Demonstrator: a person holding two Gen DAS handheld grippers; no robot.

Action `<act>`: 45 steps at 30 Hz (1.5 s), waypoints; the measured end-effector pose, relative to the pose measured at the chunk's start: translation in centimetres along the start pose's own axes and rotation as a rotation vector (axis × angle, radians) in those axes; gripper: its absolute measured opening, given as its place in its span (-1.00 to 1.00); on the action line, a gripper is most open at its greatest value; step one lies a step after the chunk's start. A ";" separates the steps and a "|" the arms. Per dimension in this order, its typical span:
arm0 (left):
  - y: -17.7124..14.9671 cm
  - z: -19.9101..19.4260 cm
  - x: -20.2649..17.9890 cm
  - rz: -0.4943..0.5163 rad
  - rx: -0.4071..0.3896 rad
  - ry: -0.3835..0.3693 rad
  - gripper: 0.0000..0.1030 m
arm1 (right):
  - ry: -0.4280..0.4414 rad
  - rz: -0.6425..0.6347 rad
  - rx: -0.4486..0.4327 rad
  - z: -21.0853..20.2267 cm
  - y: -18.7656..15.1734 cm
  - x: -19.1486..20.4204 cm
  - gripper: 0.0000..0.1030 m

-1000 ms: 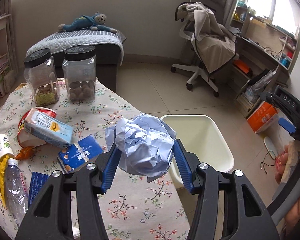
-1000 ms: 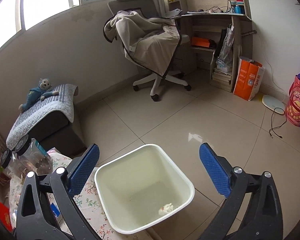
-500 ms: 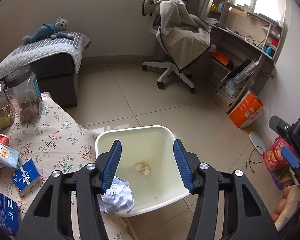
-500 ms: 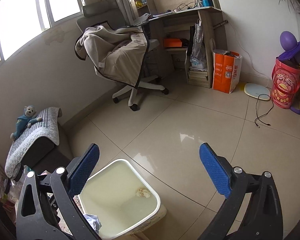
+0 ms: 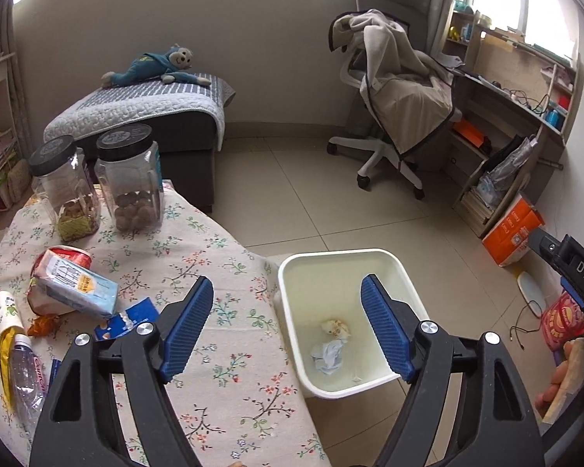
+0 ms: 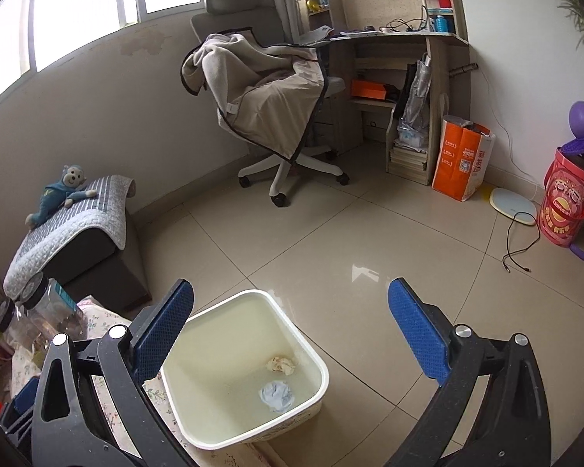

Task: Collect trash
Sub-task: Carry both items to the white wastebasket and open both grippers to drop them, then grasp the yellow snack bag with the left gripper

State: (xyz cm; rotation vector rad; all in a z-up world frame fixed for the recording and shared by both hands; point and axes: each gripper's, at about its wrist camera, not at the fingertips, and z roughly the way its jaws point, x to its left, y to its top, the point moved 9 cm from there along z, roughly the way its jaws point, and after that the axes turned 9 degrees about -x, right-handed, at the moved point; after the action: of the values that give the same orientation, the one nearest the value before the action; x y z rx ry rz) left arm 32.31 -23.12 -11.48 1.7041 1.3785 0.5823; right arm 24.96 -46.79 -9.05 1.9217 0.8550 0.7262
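My left gripper (image 5: 286, 325) gapes wide and empty above the table edge; the blue paper wad (image 5: 328, 354) lies in the white bin (image 5: 393, 262). Right gripper (image 6: 290, 330) is wide too. Next I'd reach left for the milk carton (image 5: 74, 290).

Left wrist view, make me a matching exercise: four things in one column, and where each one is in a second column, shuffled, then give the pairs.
Things:
1. blue paper ball
2. monkey toy
3. milk carton
4. blanket

Places:
A. draped over the chair
B. lying on the floral table
C. inside the white bin
D. on the quilted bench

Pairs: 1-C, 2-D, 3-B, 4-A
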 end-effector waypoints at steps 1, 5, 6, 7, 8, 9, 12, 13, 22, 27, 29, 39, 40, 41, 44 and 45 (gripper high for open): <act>0.1 -0.5 1.0 -0.004 -0.016 0.023 0.61 | 0.016 -0.029 0.000 -0.3 -0.3 1.3 0.86; 0.6 -2.4 4.8 -0.013 -0.072 0.109 0.73 | 0.066 -0.173 -0.031 -2.3 -1.5 6.4 0.86; 0.7 -2.9 5.7 -0.014 -0.085 0.129 0.76 | 0.076 -0.204 -0.046 -2.9 -1.8 7.6 0.86; 0.7 -3.3 6.6 -0.013 -0.097 0.149 0.77 | 0.087 -0.225 -0.057 -3.3 -1.9 8.7 0.86; 0.6 -3.7 7.6 -0.014 -0.107 0.169 0.77 | 0.101 -0.238 -0.063 -3.8 -2.2 9.7 0.86; 0.5 -4.1 8.6 -0.017 -0.116 0.187 0.78 | 0.121 -0.245 -0.060 -4.3 -2.6 10.7 0.86; -0.2 -5.2 11.6 -0.049 -0.135 0.226 0.78 | 0.171 -0.277 -0.038 -5.2 -4.1 13.6 0.86; -0.6 -5.4 12.6 -0.061 -0.133 0.242 0.78 | 0.181 -0.298 -0.038 -5.3 -4.5 14.6 0.86; -1.8 -6.7 20.9 -0.104 -0.016 0.330 0.78 | 0.275 -0.414 -0.023 -7.4 -8.2 22.2 0.86; -4.1 -6.0 27.0 -0.178 0.133 0.385 0.78 | 0.334 -0.452 0.022 -8.1 -10.5 25.4 0.86; -5.4 -5.7 29.8 -0.237 0.212 0.402 0.78 | 0.352 -0.461 0.037 -8.4 -11.3 26.5 0.87; -12.4 -4.4 37.1 -0.508 0.472 0.234 0.78 | 0.428 -0.460 0.196 -7.7 -15.2 29.5 0.87; -12.9 -4.3 37.4 -0.531 0.481 0.211 0.78 | 0.433 -0.454 0.215 -7.6 -15.6 29.7 0.87; -13.3 -4.1 37.5 -0.549 0.488 0.190 0.78 | 0.436 -0.452 0.232 -7.5 -16.0 29.8 0.87; -14.2 -3.6 37.9 -0.586 0.499 0.139 0.78 | 0.442 -0.453 0.264 -7.4 -16.9 30.1 0.87; -14.6 -3.4 38.1 -0.602 0.503 0.127 0.78 | 0.443 -0.456 0.270 -7.4 -17.1 30.2 0.87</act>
State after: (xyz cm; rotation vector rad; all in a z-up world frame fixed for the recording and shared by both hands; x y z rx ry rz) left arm 32.45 14.54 -27.52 1.5066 2.1439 -0.0067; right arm 32.53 -12.92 -16.55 1.7127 1.6746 0.7923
